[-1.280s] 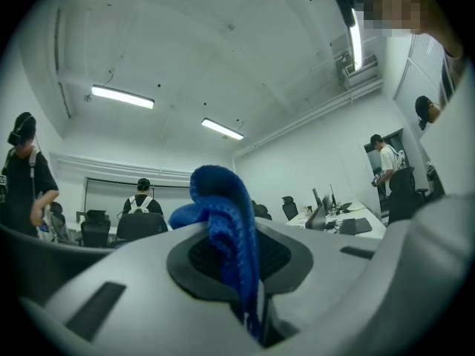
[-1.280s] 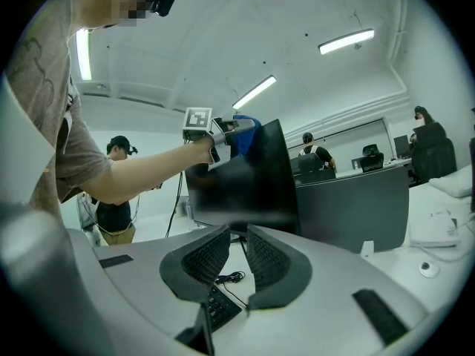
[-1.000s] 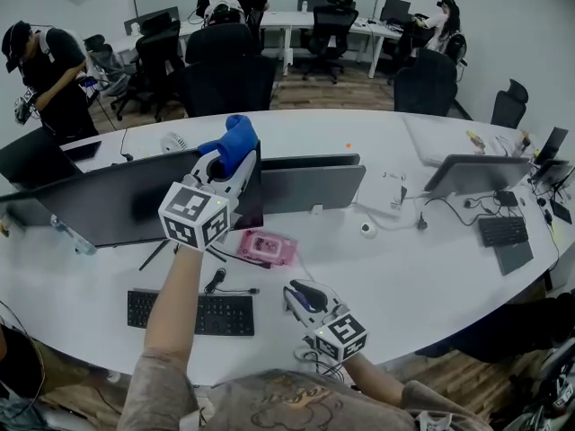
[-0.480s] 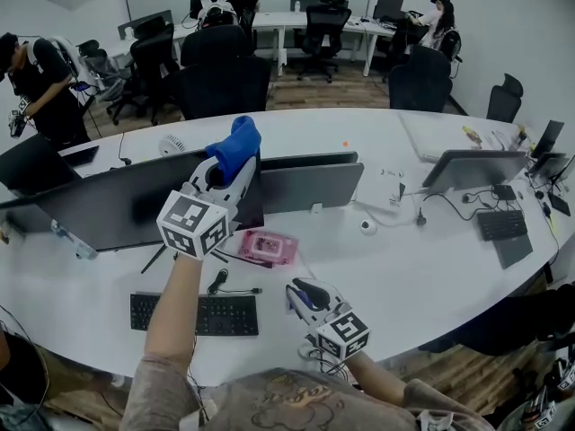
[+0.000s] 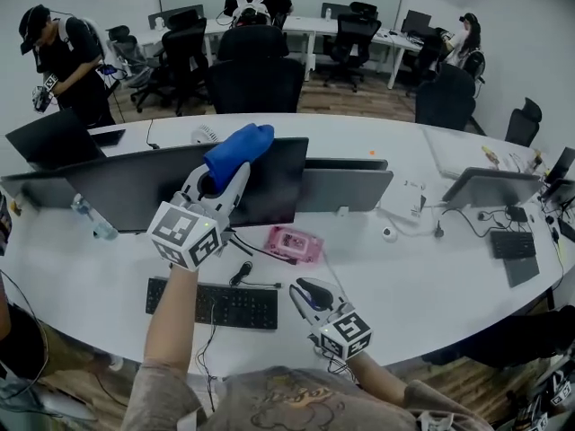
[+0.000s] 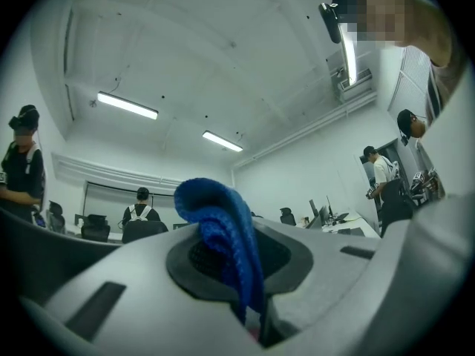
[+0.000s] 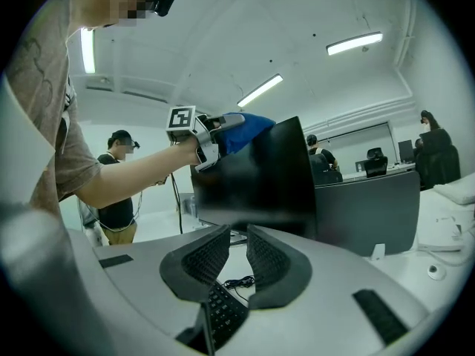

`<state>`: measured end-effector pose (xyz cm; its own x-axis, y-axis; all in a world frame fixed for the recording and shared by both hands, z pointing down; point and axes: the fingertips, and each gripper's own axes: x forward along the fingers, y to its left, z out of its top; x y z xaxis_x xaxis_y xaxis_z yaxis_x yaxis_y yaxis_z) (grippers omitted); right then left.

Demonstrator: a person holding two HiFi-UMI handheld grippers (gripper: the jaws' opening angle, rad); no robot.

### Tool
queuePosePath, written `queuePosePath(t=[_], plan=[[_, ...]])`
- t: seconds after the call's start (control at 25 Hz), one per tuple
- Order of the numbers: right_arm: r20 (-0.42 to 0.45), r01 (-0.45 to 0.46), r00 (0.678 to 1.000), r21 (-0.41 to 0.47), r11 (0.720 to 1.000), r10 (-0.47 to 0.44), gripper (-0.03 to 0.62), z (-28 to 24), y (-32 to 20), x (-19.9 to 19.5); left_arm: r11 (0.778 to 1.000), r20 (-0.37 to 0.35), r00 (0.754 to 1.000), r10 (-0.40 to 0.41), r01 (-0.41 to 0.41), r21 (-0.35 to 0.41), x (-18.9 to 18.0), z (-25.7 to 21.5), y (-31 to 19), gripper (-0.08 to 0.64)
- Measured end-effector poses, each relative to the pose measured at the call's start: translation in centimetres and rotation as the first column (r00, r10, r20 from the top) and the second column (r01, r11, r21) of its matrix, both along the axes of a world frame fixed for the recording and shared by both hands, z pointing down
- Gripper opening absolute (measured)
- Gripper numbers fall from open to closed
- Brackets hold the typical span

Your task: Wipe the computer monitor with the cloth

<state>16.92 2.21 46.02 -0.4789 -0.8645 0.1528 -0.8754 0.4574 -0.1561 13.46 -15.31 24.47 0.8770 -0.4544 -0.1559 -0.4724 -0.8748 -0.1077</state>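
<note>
A wide black monitor [image 5: 126, 196] stands on the white desk [image 5: 422, 268]. My left gripper [image 5: 218, 180] is raised in front of the monitor's upper edge, right of its middle, and is shut on a blue cloth [image 5: 237, 150]. The cloth bulges out above the screen's top. In the left gripper view the cloth [image 6: 220, 232] is pinched between the jaws of the left gripper [image 6: 236, 273]. My right gripper [image 5: 308, 292] hovers low over the desk in front, right of the keyboard [image 5: 214, 304]. Its jaws stand a little apart with nothing between them. The right gripper view shows the monitor [image 7: 260, 176], with the cloth [image 7: 249, 130] at its top.
A pink pack [image 5: 293, 243] and loose cables lie below the monitor. A second monitor [image 5: 346, 187] stands just to the right, with a third [image 5: 490, 187] and its keyboard [image 5: 509, 242] further right. A bottle [image 5: 92, 219] stands at the left. People and office chairs are beyond the desk.
The left gripper with the cloth has shifted left along the monitor's top edge, away from its right corner. My head view has turned. The right gripper has barely moved.
</note>
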Motion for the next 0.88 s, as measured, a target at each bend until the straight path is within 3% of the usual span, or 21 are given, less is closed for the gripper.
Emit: queuePosePath(t=[0.24,0.44,0.88], plan=[[-0.008,0.085,0.996,0.0,0.996,-0.085,0.067,0.0,-2.0,-5.3,0.995,-0.012,0.995,-0.101,0.101,-0.02,-8.2,0.8,-1.4,0.049],[-0.006,0.166,0.986,-0.006,0.986,-0.166,0.067,0.2,-3.7,-10.4,0.977,-0.003,0.978,-0.209,0.208,-0.047,-16.1,2.3,-2.5,0.049],[0.004,0.303,0.953,-0.025,0.953,-0.303,0.067,1.3,-7.4,-21.9,0.89,0.06,0.904,-0.424,0.428,-0.158,-33.6,9.3,-4.7,0.049]])
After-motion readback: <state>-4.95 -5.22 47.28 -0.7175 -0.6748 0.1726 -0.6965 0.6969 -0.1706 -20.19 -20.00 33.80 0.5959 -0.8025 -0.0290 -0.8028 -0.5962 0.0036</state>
